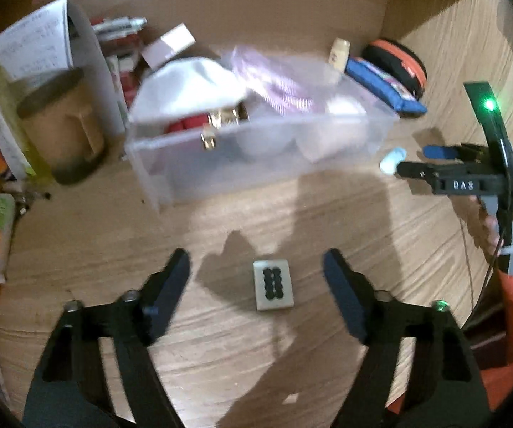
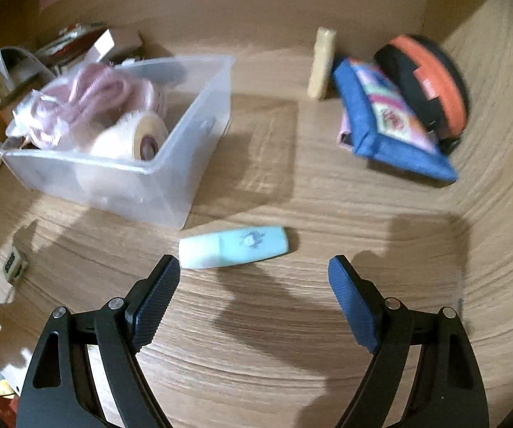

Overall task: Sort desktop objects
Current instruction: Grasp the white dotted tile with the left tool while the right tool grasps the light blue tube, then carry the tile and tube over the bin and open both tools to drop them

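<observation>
Mahjong tile (image 1: 273, 284): lies flat on the wooden desk (image 1: 220, 339), face up, dark dot pattern showing, between the spread fingers of your left gripper (image 1: 256, 278). Jaws wide apart, holding nothing; neither finger touches the tile.

Pale blue highlighter (image 2: 234, 248): lies on its side on the desk, just beyond your right gripper (image 2: 254, 278), its whitish cap end just beside the left fingertip (image 2: 165, 278). Right jaws also wide apart, nothing held. From the left wrist view your right gripper sits at far right, with the highlighter's end at its tips.

Clear plastic bin (image 2: 170, 164): far left of the highlighter, already holding a roll of tape (image 2: 145, 135), a pink bundled cord in plastic (image 2: 88, 100), and, seen from the left view, white cloth (image 1: 188, 85) and something gold and red too blurred to name.

Far right, against the back wall: a blue pouch (image 2: 391, 125) leaning on a round black and orange case (image 2: 431, 82), with a cream-coloured block (image 2: 322, 62) standing upright just left of them.

Far left in the left view: a tan mug (image 1: 63, 132), papers (image 1: 33, 39) and assorted clutter, blurred.
</observation>
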